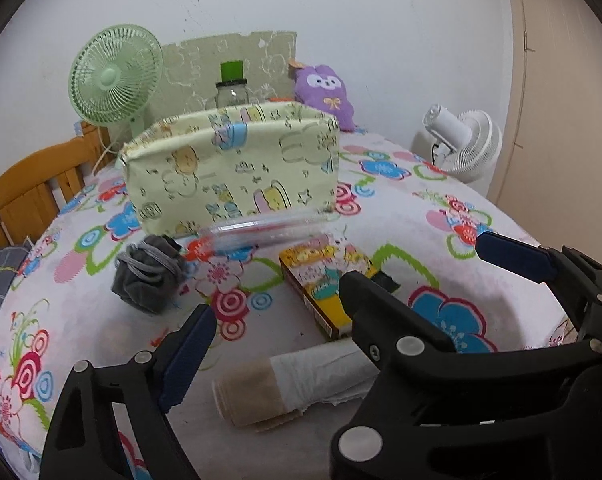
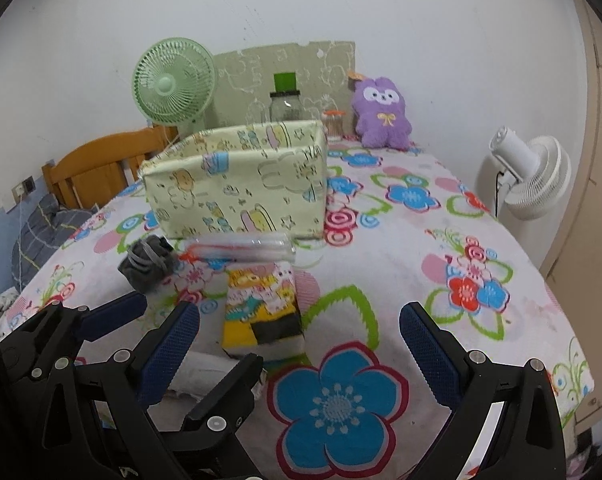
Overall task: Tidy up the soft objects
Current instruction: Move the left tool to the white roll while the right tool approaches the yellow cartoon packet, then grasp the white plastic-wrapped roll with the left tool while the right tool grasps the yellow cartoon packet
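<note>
A pale yellow fabric bin point(image 1: 233, 168) point(image 2: 237, 184) with cartoon prints stands on the flowered bed. In front of it lie a grey balled sock point(image 1: 149, 276) point(image 2: 149, 262), a clear plastic case point(image 1: 261, 228) point(image 2: 241, 248), a yellow cartoon box point(image 1: 321, 284) point(image 2: 261, 304) and a beige-and-white rolled cloth point(image 1: 285, 384). My left gripper point(image 1: 341, 280) is open above the roll and the box. My right gripper point(image 2: 301, 348) is open and empty, near the front of the bed, right of the left one. A purple plush toy point(image 1: 325, 92) point(image 2: 381, 114) sits at the back.
A green fan point(image 1: 115, 76) point(image 2: 173, 82), a jar with a green lid point(image 1: 231, 88) point(image 2: 285, 100) and a cardboard sheet point(image 2: 325, 68) stand behind the bin. A white fan point(image 1: 465, 140) point(image 2: 529, 172) stands right of the bed. A wooden headboard point(image 1: 33, 188) point(image 2: 97, 168) is at the left.
</note>
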Tool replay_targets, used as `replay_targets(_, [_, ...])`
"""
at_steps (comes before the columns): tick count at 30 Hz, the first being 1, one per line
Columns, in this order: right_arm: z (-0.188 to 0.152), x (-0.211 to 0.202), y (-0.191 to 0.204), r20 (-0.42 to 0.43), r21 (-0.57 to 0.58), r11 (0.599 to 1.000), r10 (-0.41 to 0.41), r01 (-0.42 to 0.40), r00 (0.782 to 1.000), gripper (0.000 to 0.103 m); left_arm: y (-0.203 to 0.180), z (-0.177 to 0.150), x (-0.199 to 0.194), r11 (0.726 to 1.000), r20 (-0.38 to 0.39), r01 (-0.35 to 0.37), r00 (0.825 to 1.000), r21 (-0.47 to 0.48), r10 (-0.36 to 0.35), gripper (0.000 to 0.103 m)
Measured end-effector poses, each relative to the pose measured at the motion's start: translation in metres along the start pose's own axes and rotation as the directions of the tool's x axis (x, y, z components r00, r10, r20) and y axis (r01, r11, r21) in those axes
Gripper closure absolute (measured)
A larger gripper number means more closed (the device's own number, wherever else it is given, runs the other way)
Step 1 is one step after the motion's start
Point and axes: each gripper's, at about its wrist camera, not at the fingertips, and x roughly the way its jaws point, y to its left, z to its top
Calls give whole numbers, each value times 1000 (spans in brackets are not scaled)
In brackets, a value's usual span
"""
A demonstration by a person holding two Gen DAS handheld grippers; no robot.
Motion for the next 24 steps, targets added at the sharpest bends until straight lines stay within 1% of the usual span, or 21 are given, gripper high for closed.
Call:
replay_targets(3, [-5,8,-2,-21,11,1000,-8,8,1000,2,0,-5,9,1000,-36,12,999,-4,-12,11])
replay_targets(6, [-8,14,-4,-42,16,1000,-9,10,999,2,-1,-10,14,1000,-60,8,998,-2,-8,11])
replay_targets(11, [-12,19,-4,-60,19,1000,0,2,998,2,0,-15,16,1000,-67,2,998,-5,-2,13])
replay_targets(16, [-13,20,0,-65,10,1000,8,-8,998,2,2,-17,12,1000,-55,-8,998,-11,8,26])
replay_targets(18, [-13,20,3,-67,7,1000,17,-16,998,2,4,-18,10,1000,-47,-23,999,-13,22,31])
replay_targets(24, [-10,20,11,-66,11,1000,30,-29,997,2,11,-20,5,999,-41,-50,998,-19,49,41])
